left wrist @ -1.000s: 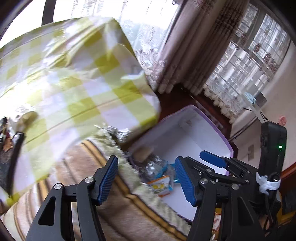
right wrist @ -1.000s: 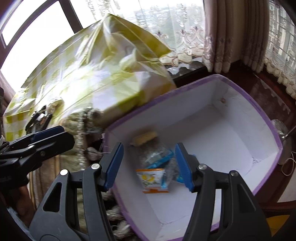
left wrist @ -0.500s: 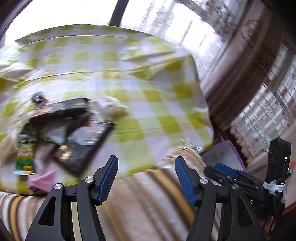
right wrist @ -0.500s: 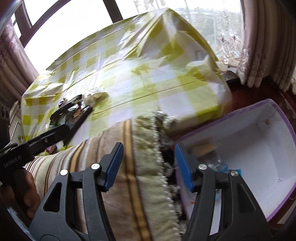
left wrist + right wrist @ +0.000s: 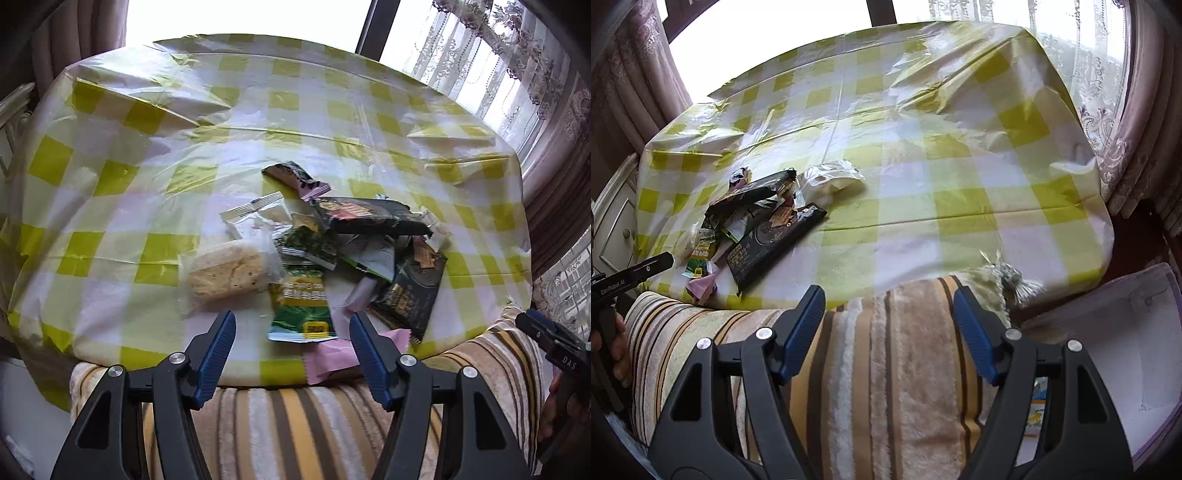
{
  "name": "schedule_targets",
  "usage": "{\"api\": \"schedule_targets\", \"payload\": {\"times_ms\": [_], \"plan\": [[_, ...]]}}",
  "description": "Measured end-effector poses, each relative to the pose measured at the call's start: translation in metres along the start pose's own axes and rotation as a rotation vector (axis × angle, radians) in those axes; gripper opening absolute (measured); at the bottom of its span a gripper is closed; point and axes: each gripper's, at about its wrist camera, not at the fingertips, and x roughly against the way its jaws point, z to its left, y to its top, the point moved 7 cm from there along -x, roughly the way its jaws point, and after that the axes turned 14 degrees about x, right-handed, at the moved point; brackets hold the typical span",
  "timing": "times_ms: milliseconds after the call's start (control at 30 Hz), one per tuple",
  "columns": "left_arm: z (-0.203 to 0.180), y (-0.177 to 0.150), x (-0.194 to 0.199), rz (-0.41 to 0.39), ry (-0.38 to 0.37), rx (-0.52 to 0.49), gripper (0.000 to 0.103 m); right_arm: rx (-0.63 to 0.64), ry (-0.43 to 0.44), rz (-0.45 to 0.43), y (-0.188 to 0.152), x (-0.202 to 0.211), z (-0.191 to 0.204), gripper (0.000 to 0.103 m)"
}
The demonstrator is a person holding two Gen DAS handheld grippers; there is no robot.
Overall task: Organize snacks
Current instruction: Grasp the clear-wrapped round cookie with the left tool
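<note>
left gripper (image 5: 291, 334): jaws spread wide, holding nothing, touching nothing. it hangs over the near edge of the bench (image 5: 147, 155), which carries a yellow-check plastic cloth. the green snack packet (image 5: 303, 306) lies just beyond and between the jaws. the snack pile (image 5: 332, 243) sits on the near middle of the bench: a clear-wrapped pale cake (image 5: 227, 273) at left, a black packet (image 5: 413, 288) at right, a pink wrapper (image 5: 332, 356) at the near edge.

right gripper (image 5: 889, 317): jaws spread wide, empty, over a striped plush cover (image 5: 886, 369). a purple-rimmed white box (image 5: 1126, 332) sits low at right, off the bench.
</note>
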Motion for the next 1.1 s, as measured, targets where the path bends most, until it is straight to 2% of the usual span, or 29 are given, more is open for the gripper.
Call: {"api": "schedule_targets", "payload": {"times_ms": [267, 400, 533, 733, 933, 1100], "plan": [[0.026, 0.017, -0.022, 0.067, 0.078, -0.086, 0.071, 0.141, 0.037, 0.026, 0.032, -0.027, 0.041, 0.075], [0.033, 0.024, -0.036, 0.085, 0.143, -0.177, 0.072, 0.239, 0.059, 0.045, 0.049, -0.043, 0.063, 0.077], [0.033, 0.033, -0.046, 0.090, 0.145, -0.230, 0.072, 0.327, 0.065, 0.057, 0.069, -0.059, 0.078, 0.079], [0.026, 0.041, -0.061, 0.092, 0.128, -0.276, 0.072, 0.554, 0.063, 0.052, 0.099, -0.081, 0.107, 0.085], [0.026, 0.050, -0.066, 0.122, 0.005, -0.200, 0.067, 0.717, 0.230, 0.059, 0.124, -0.101, 0.137, 0.085], [0.029, 0.049, -0.066, 0.135, -0.035, -0.159, 0.064, 0.780, 0.356, 0.110, 0.136, -0.121, 0.149, 0.085]]}}
